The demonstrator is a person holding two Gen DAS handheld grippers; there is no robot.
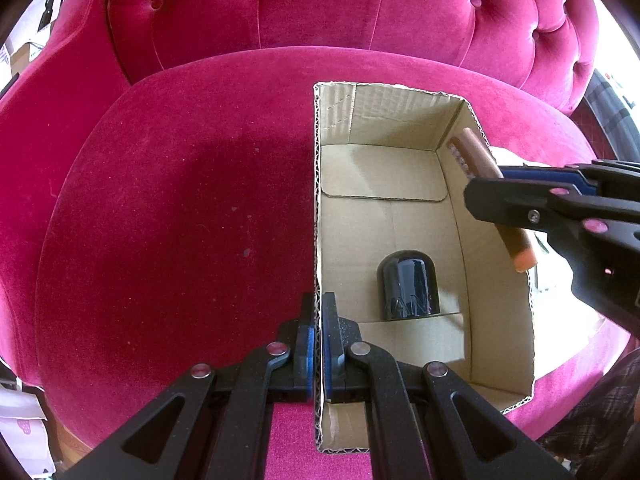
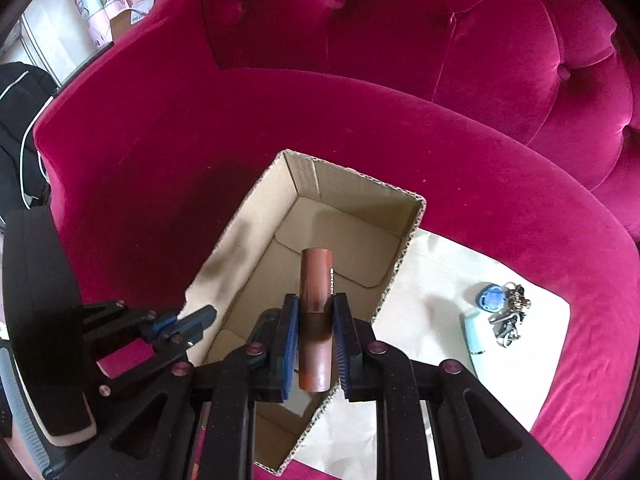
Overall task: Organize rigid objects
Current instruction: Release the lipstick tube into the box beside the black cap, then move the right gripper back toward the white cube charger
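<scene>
An open cardboard box (image 1: 496, 304) (image 2: 224, 248) sits on a pink velvet armchair seat. My left gripper (image 1: 319, 308) (image 2: 192, 322) is shut on the box's left wall. A black cylinder (image 1: 408, 286) lies on the box floor. My right gripper (image 2: 315, 310) (image 1: 486, 190) is shut on a brown tube (image 2: 316, 316) (image 1: 480, 160) and holds it above the box's right side, pointing along the box.
A sheet of beige paper (image 2: 432, 280) lies on the seat right of the box. On it are a pale blue stick (image 2: 474, 336), a blue round tag (image 2: 490, 296) and a bunch of keys (image 2: 510, 316). The chair's tufted back (image 1: 360, 12) rises behind.
</scene>
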